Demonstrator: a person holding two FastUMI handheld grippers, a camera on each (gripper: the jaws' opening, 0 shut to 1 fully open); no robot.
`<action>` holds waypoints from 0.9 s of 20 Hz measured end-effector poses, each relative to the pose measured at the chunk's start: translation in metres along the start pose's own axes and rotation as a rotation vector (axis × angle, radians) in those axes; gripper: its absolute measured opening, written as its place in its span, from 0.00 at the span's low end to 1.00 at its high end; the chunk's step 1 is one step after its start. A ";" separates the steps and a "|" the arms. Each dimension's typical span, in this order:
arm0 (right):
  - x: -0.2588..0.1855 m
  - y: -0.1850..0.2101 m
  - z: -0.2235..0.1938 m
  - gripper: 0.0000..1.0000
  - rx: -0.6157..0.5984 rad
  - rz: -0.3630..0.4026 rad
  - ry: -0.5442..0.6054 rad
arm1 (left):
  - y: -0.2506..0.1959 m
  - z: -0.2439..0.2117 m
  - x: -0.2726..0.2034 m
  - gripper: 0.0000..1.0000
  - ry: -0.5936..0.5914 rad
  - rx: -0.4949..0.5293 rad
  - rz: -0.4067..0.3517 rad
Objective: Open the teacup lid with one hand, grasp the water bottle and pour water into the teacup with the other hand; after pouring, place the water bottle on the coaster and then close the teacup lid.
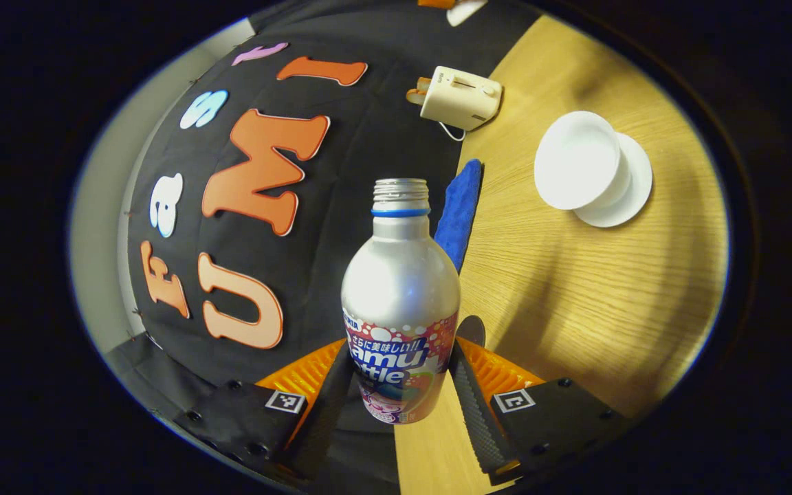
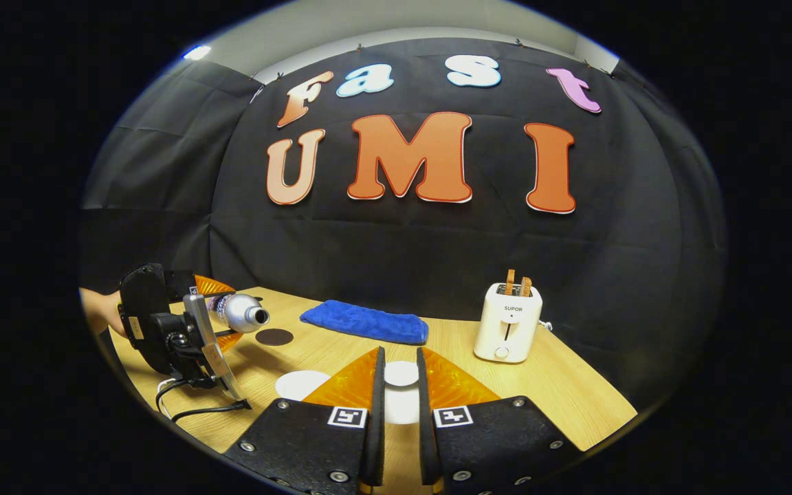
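Observation:
My left gripper is shut on a silver water bottle with a blue neck ring and no cap. In the right gripper view that gripper holds the bottle tipped nearly level above the table, mouth pointing toward the white teacup. The teacup stands uncovered on its saucer. A dark round coaster lies under the bottle's mouth; only its edge shows beside the bottle. My right gripper is shut on the white teacup lid, held up off the table.
A folded blue cloth lies along the back of the wooden table. A white toaster with two slices stands at the back right, its cord trailing. A hand holds the left gripper, and a black cable runs near the table's front edge.

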State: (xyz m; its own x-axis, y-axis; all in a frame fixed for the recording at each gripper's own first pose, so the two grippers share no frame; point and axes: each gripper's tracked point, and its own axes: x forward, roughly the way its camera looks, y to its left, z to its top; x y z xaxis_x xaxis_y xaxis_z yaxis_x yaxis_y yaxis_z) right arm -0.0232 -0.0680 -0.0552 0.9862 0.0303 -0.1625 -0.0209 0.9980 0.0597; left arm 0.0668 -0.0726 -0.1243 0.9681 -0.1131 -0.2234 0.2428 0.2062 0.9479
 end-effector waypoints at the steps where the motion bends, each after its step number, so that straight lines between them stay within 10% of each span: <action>1: -0.001 -0.001 0.000 0.21 0.000 -0.001 0.001 | 0.001 0.002 0.000 0.84 -0.007 0.032 0.005; 18: -0.011 -0.008 -0.006 0.21 -0.013 -0.026 -0.006 | 0.003 0.031 -0.004 0.81 -0.072 0.394 0.033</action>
State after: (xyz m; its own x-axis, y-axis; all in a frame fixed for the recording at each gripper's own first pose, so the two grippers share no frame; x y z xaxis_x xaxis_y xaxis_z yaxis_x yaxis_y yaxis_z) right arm -0.0348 -0.0755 -0.0600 0.9874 0.0037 -0.1581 0.0031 0.9991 0.0425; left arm 0.0614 -0.1020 -0.1130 0.9648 -0.1835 -0.1881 0.1561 -0.1756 0.9720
